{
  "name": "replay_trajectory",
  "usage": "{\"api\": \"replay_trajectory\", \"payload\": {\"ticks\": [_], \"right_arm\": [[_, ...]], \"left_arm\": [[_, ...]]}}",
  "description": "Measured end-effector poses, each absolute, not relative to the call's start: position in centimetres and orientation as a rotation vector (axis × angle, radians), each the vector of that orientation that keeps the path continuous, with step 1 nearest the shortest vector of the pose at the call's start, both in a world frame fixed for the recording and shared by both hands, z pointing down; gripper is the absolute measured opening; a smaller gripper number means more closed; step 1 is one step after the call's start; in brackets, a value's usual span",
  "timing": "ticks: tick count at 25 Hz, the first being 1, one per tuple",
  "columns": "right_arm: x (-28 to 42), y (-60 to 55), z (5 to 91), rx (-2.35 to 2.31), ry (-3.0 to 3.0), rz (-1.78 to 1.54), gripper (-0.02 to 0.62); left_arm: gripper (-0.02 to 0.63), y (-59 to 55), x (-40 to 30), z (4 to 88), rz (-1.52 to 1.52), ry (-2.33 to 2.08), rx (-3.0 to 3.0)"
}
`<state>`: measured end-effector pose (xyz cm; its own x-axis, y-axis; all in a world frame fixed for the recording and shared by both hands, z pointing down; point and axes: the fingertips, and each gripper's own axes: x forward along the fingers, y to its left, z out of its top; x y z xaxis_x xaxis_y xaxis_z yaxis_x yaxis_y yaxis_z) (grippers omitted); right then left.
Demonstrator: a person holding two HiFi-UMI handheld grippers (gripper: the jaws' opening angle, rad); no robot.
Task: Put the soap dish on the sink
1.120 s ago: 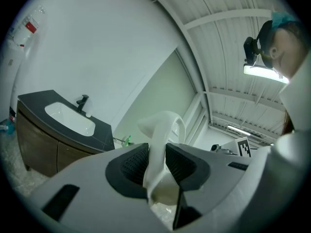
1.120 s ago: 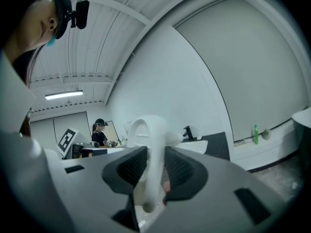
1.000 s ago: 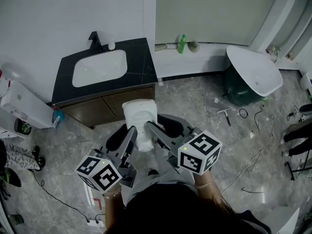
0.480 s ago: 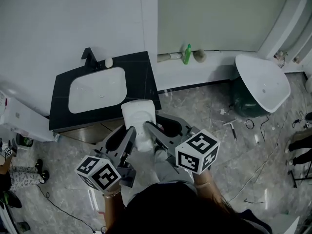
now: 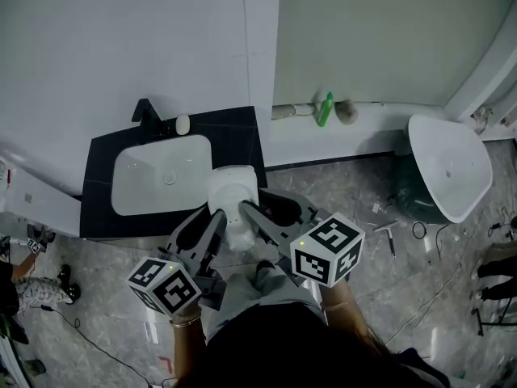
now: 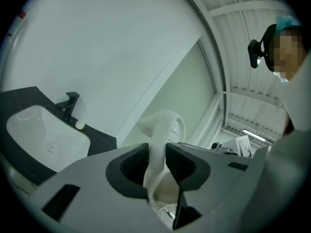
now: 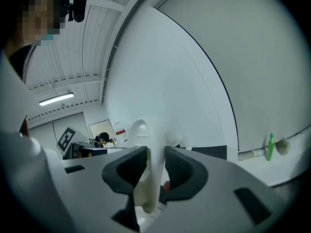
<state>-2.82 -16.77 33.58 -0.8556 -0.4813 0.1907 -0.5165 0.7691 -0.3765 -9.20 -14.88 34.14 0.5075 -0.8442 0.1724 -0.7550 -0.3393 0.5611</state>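
The white soap dish [image 5: 233,203] hangs in front of me with both grippers shut on its rim, the left gripper [image 5: 218,219] on its left side and the right gripper [image 5: 250,215] on its right. It hovers over the front right edge of the black counter [image 5: 237,140], beside the white sink [image 5: 157,176] with a black tap [image 5: 147,111]. In the left gripper view the dish [image 6: 164,124] stands pinched on edge by the left gripper [image 6: 157,160], with the sink [image 6: 36,135] at lower left. In the right gripper view the right gripper [image 7: 155,166] clamps the dish [image 7: 143,132].
A small white object [image 5: 182,124] lies by the tap. A green bottle [image 5: 325,108] stands on the ledge along the back wall. A white basin [image 5: 451,164] sits on the floor at right, with tools [image 5: 389,234] and cables nearby. A white unit [image 5: 28,199] stands left of the counter.
I have come closer to the vanity: counter and sink slid down the head view toward the dish. The dish now overlaps the counter's front edge. Both grips are unchanged.
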Motion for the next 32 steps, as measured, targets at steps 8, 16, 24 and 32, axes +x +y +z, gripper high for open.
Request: {"api": "replay_trajectory", "payload": {"ticks": [8,16,24,32], "right_arm": [[-6.1,-25.7,36.2,0.817,-2.830,0.697,0.117],[-9.2,-33.0,38.4,0.860,-2.750,0.712,0.117],[-12.6,-42.3,44.2,0.887,-2.636,0.773,0.118],[-15.2,-49.6,51.1,0.840,-2.550,0.815,0.118]], "left_arm": [[0.110,-23.9,-12.6,36.8,-0.187,-1.276,2.128],[0.110,-31.2,-15.6,39.2,-0.161,-1.214,2.115],[0.110,-40.6,-18.9,45.2,-0.095,-1.175,2.041],[0.109,-47.5,-21.3,52.2,-0.025,-1.194,1.925]]}}
